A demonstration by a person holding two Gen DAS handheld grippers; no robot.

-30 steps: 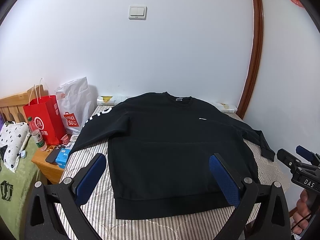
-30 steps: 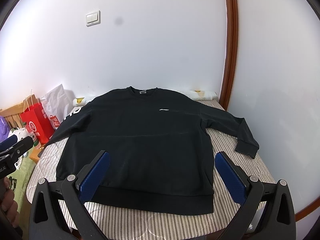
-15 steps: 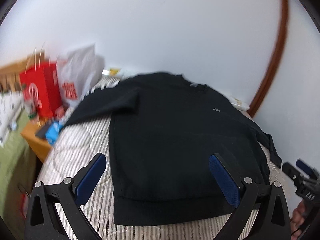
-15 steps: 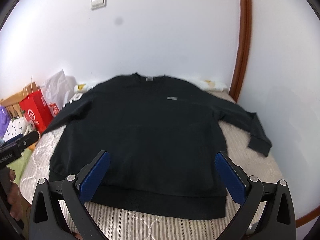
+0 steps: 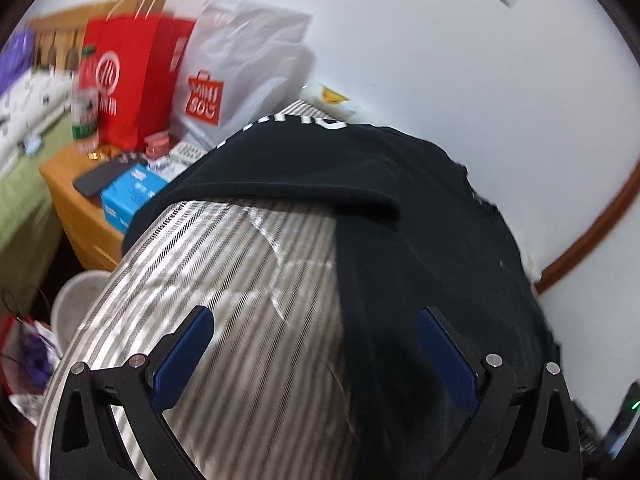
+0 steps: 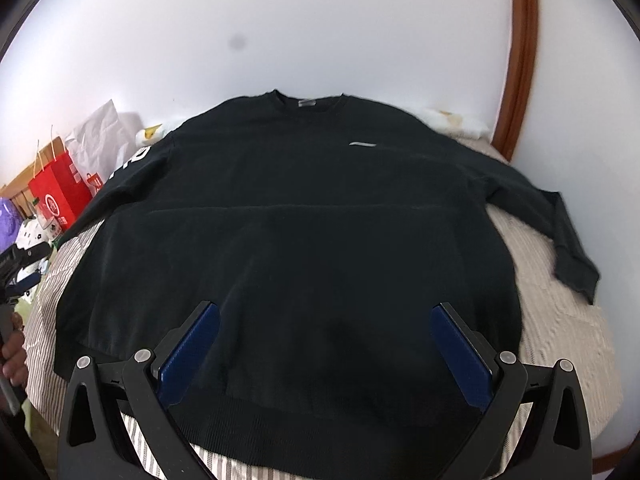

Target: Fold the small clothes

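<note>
Left wrist view: the left gripper (image 5: 316, 354), jaws wide and empty, straddles the side edge of the black long-sleeved sweatshirt (image 5: 420, 216), spread flat across the striped bedcover (image 5: 240, 272) for folding. In the right wrist view's lower centre, the right gripper (image 6: 325, 354) gapes empty above its hem.

left wrist: low over bed (image 5: 248, 280) corner (tilted) | right wrist: above sweatshirt (image 6: 304, 216) hem

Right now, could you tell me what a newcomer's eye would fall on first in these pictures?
The black sweatshirt spread flat across the striped bed dominates both views, collar toward the white wall. Next come the red paper bag and white shopping bag standing beside the bed on its left, then the blue-padded fingers of both open grippers in the foreground.
</note>
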